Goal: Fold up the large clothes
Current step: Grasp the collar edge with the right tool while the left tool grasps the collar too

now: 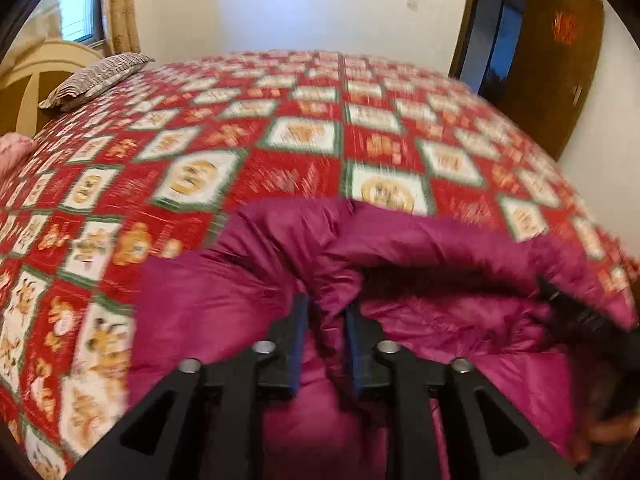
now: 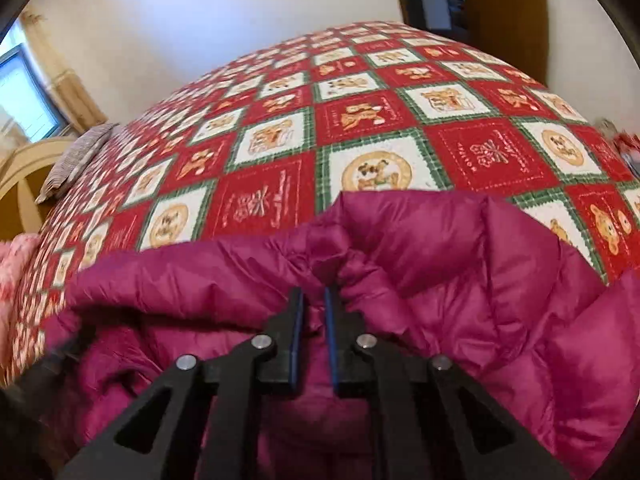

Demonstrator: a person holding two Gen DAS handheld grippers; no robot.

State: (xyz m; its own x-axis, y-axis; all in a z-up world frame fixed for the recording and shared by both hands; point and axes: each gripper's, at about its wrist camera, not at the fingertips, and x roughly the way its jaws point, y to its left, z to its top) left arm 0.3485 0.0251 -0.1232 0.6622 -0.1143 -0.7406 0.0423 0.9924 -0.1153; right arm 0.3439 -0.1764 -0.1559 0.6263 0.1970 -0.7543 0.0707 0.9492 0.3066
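A magenta puffer jacket [image 1: 224, 312] fills the lower part of the left wrist view and shows in the right wrist view [image 2: 480, 288] too. It hangs bunched over the near part of a bed. My left gripper [image 1: 327, 304] is shut on a fold of the jacket's edge. My right gripper [image 2: 314, 294] is shut on another pinch of the same edge. The right gripper also shows at the right of the left wrist view [image 1: 560, 300]. The jacket's lower part is hidden under the grippers.
The bed has a red, white and green patchwork quilt [image 1: 280, 132] [image 2: 360, 120]. A striped pillow [image 1: 96, 78] and a cream headboard [image 1: 36, 76] are at the far left. A brown door [image 1: 560, 60] stands open at the back right, beside the white wall.
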